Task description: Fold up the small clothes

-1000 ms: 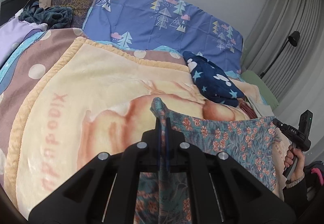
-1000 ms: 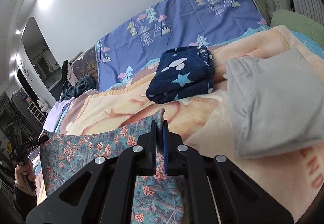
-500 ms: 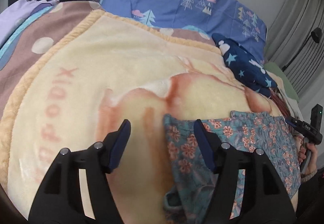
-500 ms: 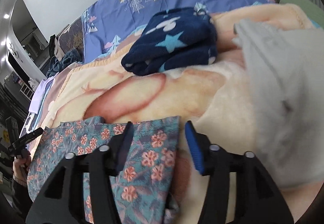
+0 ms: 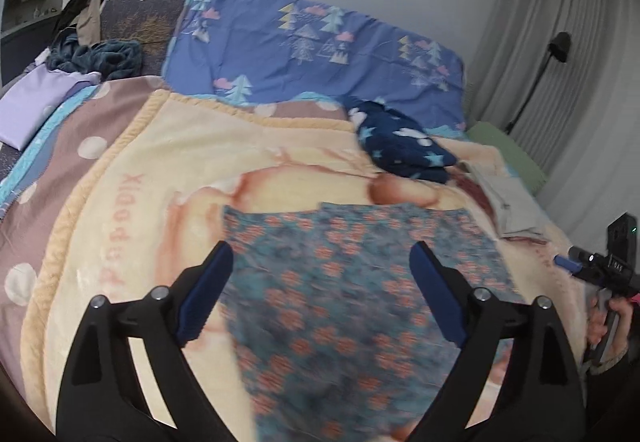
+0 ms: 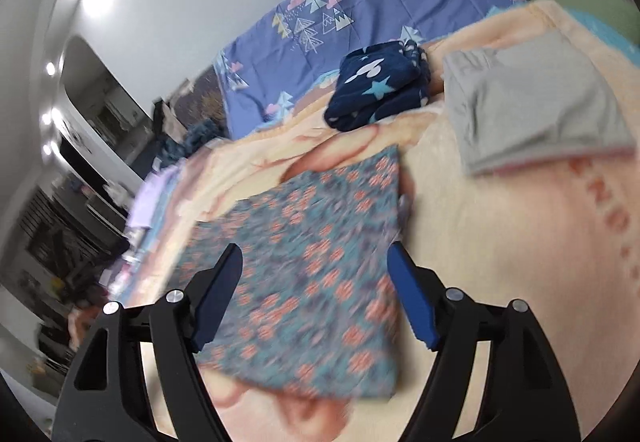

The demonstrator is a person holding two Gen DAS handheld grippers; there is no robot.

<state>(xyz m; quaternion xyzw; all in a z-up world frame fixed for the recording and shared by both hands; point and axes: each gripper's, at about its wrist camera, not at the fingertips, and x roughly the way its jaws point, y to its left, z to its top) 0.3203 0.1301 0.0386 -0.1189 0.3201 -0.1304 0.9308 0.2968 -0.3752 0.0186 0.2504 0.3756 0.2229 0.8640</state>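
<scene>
The teal cotton garment printed with coral flowers lies flat as a folded rectangle on the cream and peach plush blanket that covers the bed, its far edge straight and its surface blurred in both views. The left hand-held gripper hovers above it with its blue-padded fingers spread wide; the jaws have just been opening, and nothing is clamped between them. The right hand-held gripper hangs over the same garment, its jaws also just opened and wide apart, gripping nothing. Farther up the blanket sit a folded navy fleece piece with stars and, just beside it, a folded grey cloth.
</scene>
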